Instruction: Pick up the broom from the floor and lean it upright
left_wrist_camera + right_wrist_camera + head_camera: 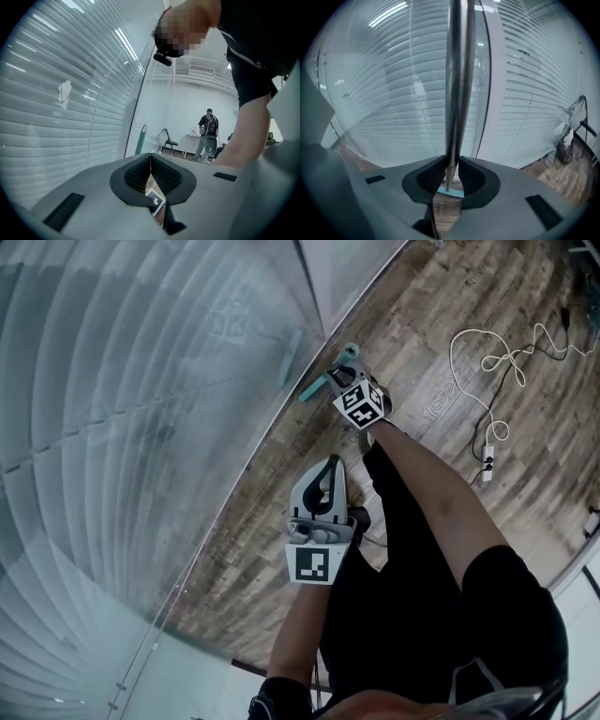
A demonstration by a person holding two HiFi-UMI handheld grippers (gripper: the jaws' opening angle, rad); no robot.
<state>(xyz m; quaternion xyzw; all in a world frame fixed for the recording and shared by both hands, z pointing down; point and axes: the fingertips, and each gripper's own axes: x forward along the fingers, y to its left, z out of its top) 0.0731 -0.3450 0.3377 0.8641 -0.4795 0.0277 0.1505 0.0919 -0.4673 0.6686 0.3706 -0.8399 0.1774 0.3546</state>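
**A:** Left gripper (pixel 150 155) is sitting closest. Its grey jaws are pressing tip to tip, with nothing between them.

**B:** And the other one?

**A:** Right gripper (pixel 451 164) is clamping the slim silver metal broom handle (pixel 458 84), with a pad pressing on each side of it.

**B:** Where's the broom sitting?

**A:** It's standing on end. The handle is running straight up out of those jaws, in front of the glass wall with white slatted blinds (pixel 112 427). The teal brush head (pixel 451 192) is showing just below the jaws, down at the brown wood-plank floor (pixel 450 352). I can't tell if the handle is touching the glass.

**B:** Is the empty one touching it?

**A:** No, it's hanging behind the clamping one, apart from the broom.

**B:** Anything else nearby?

**A:** A looped white cable (pixel 487 357) is lying well off to the clamping gripper's right. Far ahead of the empty one, a person with a backpack (pixel 208 133) is standing near a black folding chair (pixel 168 140).
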